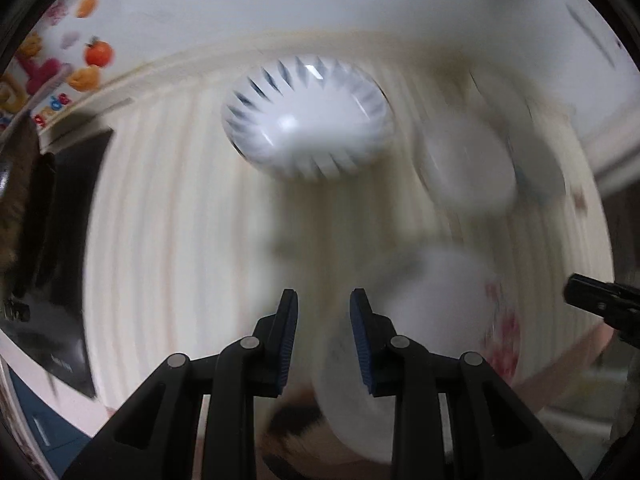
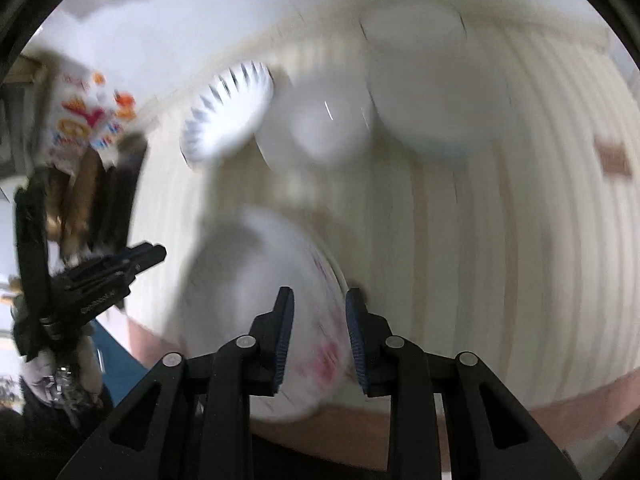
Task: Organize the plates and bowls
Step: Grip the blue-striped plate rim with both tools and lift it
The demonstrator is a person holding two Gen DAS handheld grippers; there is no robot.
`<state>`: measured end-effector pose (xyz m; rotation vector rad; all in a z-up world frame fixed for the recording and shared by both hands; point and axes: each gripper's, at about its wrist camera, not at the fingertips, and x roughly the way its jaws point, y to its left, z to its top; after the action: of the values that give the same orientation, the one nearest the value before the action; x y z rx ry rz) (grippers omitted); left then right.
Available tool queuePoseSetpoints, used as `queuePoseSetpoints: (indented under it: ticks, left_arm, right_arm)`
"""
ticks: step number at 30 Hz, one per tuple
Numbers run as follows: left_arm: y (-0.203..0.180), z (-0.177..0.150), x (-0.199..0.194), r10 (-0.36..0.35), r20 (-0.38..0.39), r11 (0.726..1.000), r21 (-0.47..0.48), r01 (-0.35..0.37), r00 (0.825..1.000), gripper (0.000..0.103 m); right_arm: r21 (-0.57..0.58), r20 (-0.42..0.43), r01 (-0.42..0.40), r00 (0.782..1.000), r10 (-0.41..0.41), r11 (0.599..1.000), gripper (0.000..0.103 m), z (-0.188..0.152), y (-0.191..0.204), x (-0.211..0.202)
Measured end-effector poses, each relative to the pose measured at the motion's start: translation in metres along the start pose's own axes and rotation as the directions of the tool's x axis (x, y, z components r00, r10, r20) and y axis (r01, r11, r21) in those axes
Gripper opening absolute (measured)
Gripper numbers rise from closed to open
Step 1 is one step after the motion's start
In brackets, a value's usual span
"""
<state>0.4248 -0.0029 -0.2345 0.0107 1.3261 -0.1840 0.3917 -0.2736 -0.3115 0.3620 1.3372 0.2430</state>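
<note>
the dishes lie spread on a pale slatted tabletop (image 1: 180, 200), none visibly nested, so by my reading sorting is at an early stage. a white bowl with dark radial marks (image 1: 308, 120) sits toward the far edge, a little left of centre in the left wrist view; a plain white bowl (image 2: 316, 128) sits just beside it, and a larger white dish with a bluish trace at the rim (image 2: 436, 92) lies beyond that, nearer the far right; whether these touch cannot be told through the blur. a wide white plate with red floral print (image 2: 260, 312) lies at the near edge, probably left there as the first pick because it is closest to both tools. left gripper (image 1: 324, 300): jaws parted by a narrow gap, nothing between them, hanging over the near edge with the floral plate just to its right below. right gripper (image 2: 320, 300): jaws likewise parted; the plate's rim appears to run through the gap in this view, but no pad contact is discernible, so i judge it lined up on the rim, not yet clamped. colourful packaging (image 1: 52, 72) stands off the far left corner.
</note>
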Motion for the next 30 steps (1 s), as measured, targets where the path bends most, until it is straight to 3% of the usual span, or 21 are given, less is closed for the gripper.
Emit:
queuePoseSetpoints:
  ticks: [3, 6, 9, 12, 16, 19, 24, 30]
  left_arm:
    - [0.038, 0.048, 0.01, 0.035, 0.029, 0.997, -0.069, -0.033, 0.999, 0.03]
    - [0.071, 0.089, 0.043, 0.05, -0.012, 0.991, -0.12, -0.051, 0.999, 0.03]
    - [0.092, 0.116, 0.079, 0.038, -0.063, 0.989, -0.143, -0.047, 0.997, 0.03]
    - [0.098, 0.131, 0.105, 0.001, -0.096, 0.989, -0.144, -0.015, 0.995, 0.032]
    - [0.093, 0.144, 0.127, -0.045, -0.137, 0.992, -0.12, 0.028, 0.989, 0.031]
    - [0.084, 0.148, 0.128, -0.069, -0.125, 0.994, -0.092, 0.057, 0.99, 0.027]
    - [0.077, 0.149, 0.122, -0.042, -0.121, 0.996, -0.081, 0.032, 0.992, 0.026]
    - [0.065, 0.142, 0.092, -0.03, -0.087, 0.996, -0.082, 0.023, 0.996, 0.026]
  right_arm:
    - [-0.022, 0.073, -0.043, 0.996, 0.045, 0.999, 0.045, 0.058, 0.035, -0.003]
    - [-0.058, 0.115, -0.033, 0.993, 0.039, 0.998, 0.045, 0.118, 0.067, 0.025]
    - [-0.037, 0.075, -0.012, 0.997, 0.015, 0.999, 0.045, 0.173, 0.085, 0.08]
    - [0.002, 0.017, 0.027, 0.999, -0.027, 1.0, 0.045, 0.203, 0.082, 0.128]
    - [0.004, -0.041, 0.115, 0.993, -0.115, 0.993, 0.036, 0.218, 0.078, 0.167]
    - [0.005, -0.086, 0.124, 0.989, -0.123, 0.992, 0.016, 0.221, 0.071, 0.184]
    - [-0.004, -0.078, 0.123, 0.989, -0.123, 0.992, 0.015, 0.214, 0.07, 0.189]
    - [-0.006, -0.046, 0.087, 0.995, -0.087, 0.996, 0.015, 0.206, 0.071, 0.168]
